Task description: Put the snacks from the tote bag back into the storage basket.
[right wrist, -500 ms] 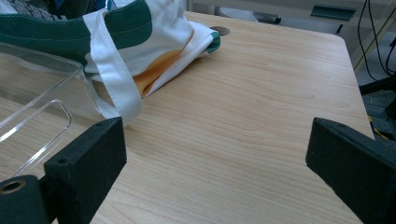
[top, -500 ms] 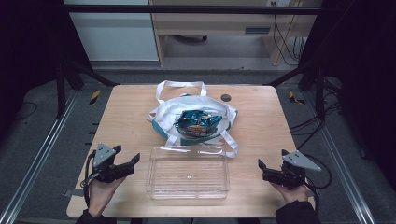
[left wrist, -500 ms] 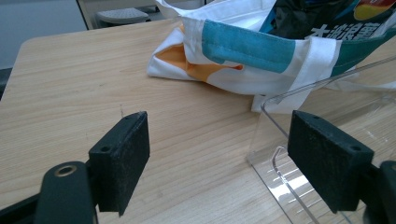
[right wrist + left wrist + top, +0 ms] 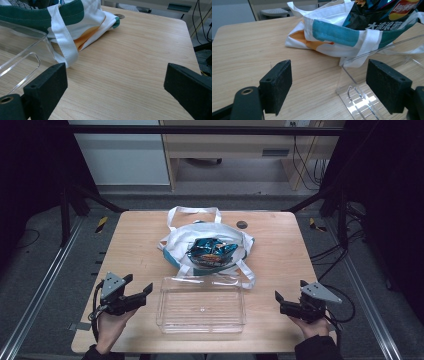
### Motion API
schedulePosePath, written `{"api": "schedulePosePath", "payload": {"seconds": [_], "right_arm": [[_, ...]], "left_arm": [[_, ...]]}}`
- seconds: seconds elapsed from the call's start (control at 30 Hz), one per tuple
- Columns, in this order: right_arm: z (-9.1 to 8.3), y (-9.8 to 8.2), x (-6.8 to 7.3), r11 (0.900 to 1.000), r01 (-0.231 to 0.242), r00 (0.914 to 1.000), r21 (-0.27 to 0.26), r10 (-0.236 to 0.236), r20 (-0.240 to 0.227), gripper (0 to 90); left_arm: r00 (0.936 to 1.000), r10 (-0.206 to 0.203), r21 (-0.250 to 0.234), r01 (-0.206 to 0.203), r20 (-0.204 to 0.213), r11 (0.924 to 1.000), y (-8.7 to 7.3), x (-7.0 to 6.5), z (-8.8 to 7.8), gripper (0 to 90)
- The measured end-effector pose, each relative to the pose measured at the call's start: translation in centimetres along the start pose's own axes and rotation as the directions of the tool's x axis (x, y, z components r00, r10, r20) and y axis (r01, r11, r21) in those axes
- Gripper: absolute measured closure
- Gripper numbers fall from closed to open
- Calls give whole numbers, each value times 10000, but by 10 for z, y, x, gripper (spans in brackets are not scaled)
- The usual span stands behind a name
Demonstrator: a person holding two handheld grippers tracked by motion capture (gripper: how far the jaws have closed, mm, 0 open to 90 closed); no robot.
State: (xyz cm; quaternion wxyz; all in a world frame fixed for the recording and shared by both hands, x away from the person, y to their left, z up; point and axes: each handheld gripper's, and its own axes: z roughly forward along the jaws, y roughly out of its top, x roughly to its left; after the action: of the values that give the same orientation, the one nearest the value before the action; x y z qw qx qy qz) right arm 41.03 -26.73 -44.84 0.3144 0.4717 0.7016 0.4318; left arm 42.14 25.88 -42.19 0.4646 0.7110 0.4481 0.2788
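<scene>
Stage: not begun; unpacking judged pending.
Snack packet (image 4: 212, 252): lay inside the tote bag (image 4: 176, 245), 12 o'clock of the clear tray (image 4: 201, 324).
Tray: held nothing.
Left tongs (image 4: 141, 294): released, holding nothing, 9 o'clock of tray.
Right tongs (image 4: 279, 301): released, holding nothing, 3 o'clock.
Counter (image 4: 280, 245): otherwise bare.

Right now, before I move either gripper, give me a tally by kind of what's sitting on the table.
Tote bags: 1, white with teal trim
Snack packets: 1, blue chip bag lying in the tote's mouth
Clear plastic trays: 1, empty, between the grippers
Small dark round things: 1, near the far edge; too small to identify
Total: 4
</scene>
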Motion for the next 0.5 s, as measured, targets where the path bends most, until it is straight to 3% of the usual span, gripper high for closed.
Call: {"api": "schedulePosePath", "payload": {"seconds": [0.5], "right_arm": [[0, 1, 2, 10000, 60, 10000, 13, -60, -17, 52]], "left_arm": [[9998, 118, -280, -114, 146, 9995, 13, -14, -1, 207]]}}
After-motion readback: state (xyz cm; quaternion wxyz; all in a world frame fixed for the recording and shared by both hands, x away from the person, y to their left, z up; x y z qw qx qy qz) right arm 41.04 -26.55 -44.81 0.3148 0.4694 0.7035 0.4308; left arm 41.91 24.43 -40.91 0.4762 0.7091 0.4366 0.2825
